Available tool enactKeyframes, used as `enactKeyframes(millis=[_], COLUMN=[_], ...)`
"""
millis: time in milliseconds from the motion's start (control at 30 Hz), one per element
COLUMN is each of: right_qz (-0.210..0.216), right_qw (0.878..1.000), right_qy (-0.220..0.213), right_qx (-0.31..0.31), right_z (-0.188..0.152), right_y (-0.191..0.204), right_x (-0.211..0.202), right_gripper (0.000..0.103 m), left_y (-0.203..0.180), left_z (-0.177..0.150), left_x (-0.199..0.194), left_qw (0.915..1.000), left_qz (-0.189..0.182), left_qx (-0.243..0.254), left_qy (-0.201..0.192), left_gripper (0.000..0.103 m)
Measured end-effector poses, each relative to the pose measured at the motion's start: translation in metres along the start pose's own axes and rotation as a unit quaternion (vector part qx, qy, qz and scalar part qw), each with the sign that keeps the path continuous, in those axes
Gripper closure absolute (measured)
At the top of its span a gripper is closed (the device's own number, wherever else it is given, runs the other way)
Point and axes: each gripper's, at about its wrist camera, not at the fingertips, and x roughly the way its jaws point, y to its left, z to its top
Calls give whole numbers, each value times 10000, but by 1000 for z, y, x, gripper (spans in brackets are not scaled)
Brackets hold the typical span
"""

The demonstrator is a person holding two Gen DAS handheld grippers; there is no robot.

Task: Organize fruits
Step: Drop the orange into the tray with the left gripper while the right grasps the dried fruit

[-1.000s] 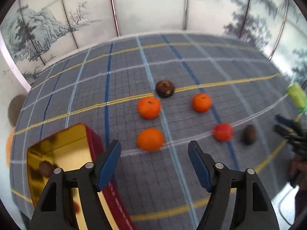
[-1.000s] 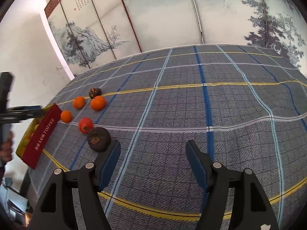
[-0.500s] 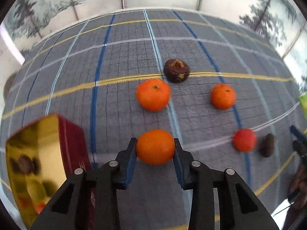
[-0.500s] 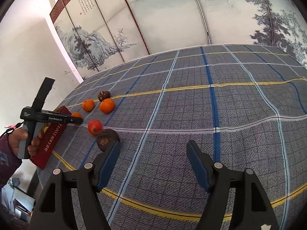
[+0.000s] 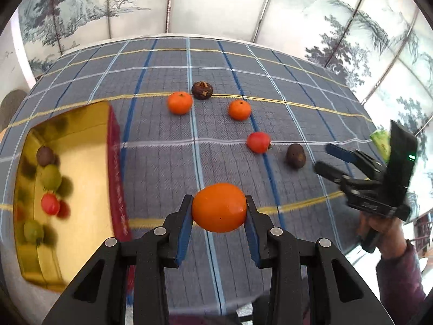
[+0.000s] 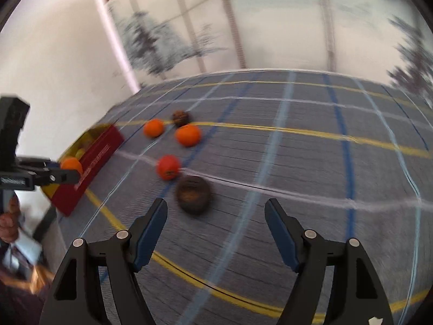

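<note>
Left gripper [image 5: 218, 208] clamping an orange [image 5: 219, 207] above the plaid tabletop [image 5: 162, 168], left view alone revealing small fruits lying inside the gold box [image 5: 81, 162], right gripper [image 6: 216, 218] jaws gaping wide, empty, facing a brown fruit [image 6: 193, 195] beside a red fruit [image 6: 168, 167].

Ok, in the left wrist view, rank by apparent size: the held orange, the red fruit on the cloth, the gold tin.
1. gold tin
2. held orange, though enlarged by sitting nearest the camera
3. red fruit, smallest, and farther off
</note>
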Motion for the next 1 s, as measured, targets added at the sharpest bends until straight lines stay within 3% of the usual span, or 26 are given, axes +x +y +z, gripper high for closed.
enactKeyframes(millis=[167, 233, 267, 300, 467, 633, 833, 900, 1000], right_qz=[75, 34, -9, -147, -194, -326, -678, -654, -601], right_qw=[9987, 9976, 9968, 9962, 9979, 9865, 9862, 9862, 9858], right_qy=[310, 497, 643, 746, 613, 24, 144, 142, 127], right_qx=[-400, -485, -464, -426, 15, 1607, 1503, 1518, 1565], right_z=[12, 13, 13, 14, 13, 7, 11, 12, 12], right_y=[22, 25, 25, 23, 6, -61, -55, -56, -59], right_x=[32, 46, 53, 58, 53, 27, 32, 32, 32], right_gripper=[32, 44, 63, 65, 67, 67, 67, 67, 67], left_y=[16, 27, 31, 38, 77, 111, 129, 132, 141], left_z=[-12, -17, -19, -22, -39, -53, -41, -28, -5], left_x=[-24, -33, -35, -39, -54, -57, -45, -37, -21], left_qw=[9996, 9990, 9987, 9982, 9942, 9886, 9879, 9868, 9878], left_qz=[112, 189, 213, 248, 565, 974, 1052, 1192, 1104], left_qx=[-216, -341, -388, -470, -819, -1024, -944, -884, -909], left_qy=[-132, -215, -235, -267, -405, -513, -640, -644, -610], left_gripper=[66, 66, 66, 66, 66, 66, 66, 66, 66])
